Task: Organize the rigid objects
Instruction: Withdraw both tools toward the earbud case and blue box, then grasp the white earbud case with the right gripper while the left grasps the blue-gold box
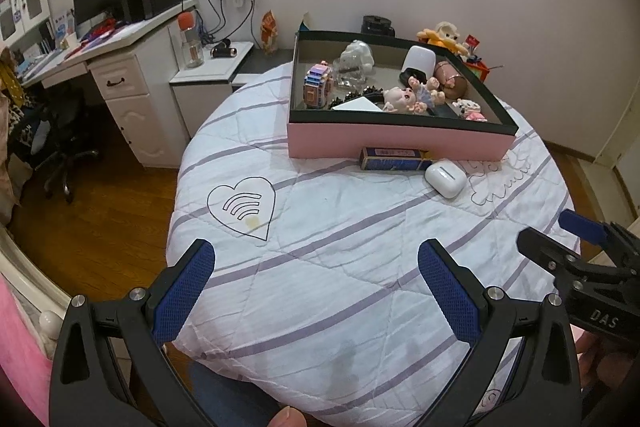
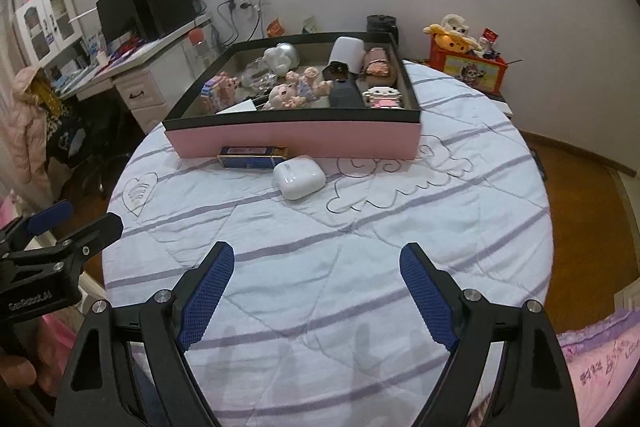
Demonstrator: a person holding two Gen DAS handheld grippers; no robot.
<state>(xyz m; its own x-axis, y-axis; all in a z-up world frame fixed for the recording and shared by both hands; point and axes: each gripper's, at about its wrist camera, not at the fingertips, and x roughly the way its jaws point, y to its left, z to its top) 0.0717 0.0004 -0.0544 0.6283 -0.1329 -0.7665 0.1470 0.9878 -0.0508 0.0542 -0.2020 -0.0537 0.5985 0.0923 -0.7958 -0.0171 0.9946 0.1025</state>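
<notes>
Both grippers, left gripper (image 1: 316, 287) and right gripper (image 2: 316, 291), fingers wide, empty. We approach white glossy earbud case (image 2: 298, 177) squarely, then drop into pink cardboard box (image 2: 296, 139).

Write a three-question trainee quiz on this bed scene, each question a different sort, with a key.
1. True or false: the white earbud case lies inside the pink box.
2. Multiple choice: the blue carton lies (A) against the box's near wall, (B) on the desk, (C) in the left hand-held gripper.
3. Fill in: both the left and the right hand-held gripper hover with jaws ____ and hold nothing.

Key: 1 false, it lies on the quilt in front of the box; 2 A; 3 open.
</notes>
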